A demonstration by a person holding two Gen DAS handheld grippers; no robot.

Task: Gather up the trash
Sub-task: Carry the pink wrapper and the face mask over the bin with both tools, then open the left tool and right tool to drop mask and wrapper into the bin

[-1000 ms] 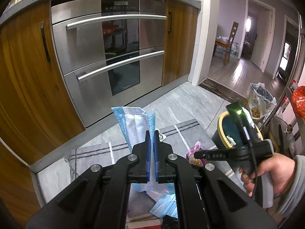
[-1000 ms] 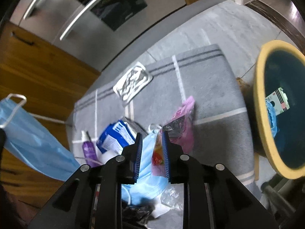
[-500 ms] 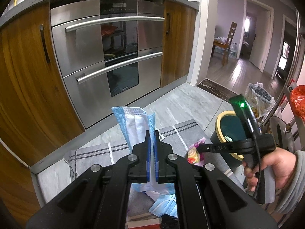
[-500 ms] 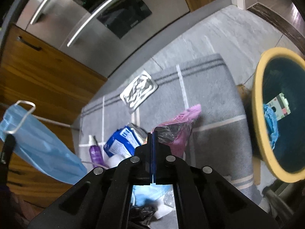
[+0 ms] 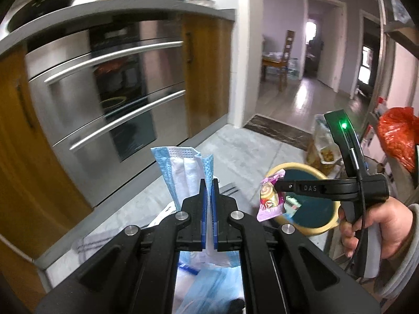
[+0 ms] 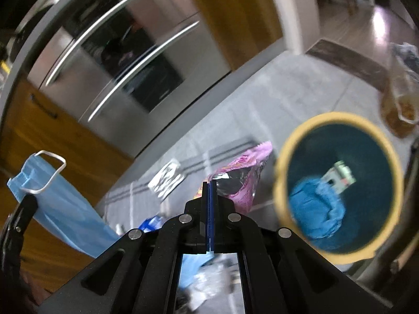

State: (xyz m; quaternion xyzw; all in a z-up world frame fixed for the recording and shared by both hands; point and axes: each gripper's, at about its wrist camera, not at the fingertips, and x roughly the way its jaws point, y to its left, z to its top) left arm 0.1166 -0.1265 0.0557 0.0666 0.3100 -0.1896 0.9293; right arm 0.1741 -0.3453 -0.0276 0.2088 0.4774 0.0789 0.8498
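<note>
Overhead, crinkled pink wrapper (image 6: 243, 172) and pleated blue mask (image 5: 183, 172) dangle.

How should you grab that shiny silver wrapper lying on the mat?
The silver wrapper lies flat on the grey mat, so there's little to squeeze in the middle. Probably best: come down from above and pinch one edge or a crinkled corner, perhaps the near one. Both grippers are full now, the left with a mask, the right with a pink wrapper.

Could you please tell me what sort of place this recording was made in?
Most likely a home kitchen: a built-in stainless oven under a grey countertop, wooden cabinets, and a doorway to a dining chair.
</note>
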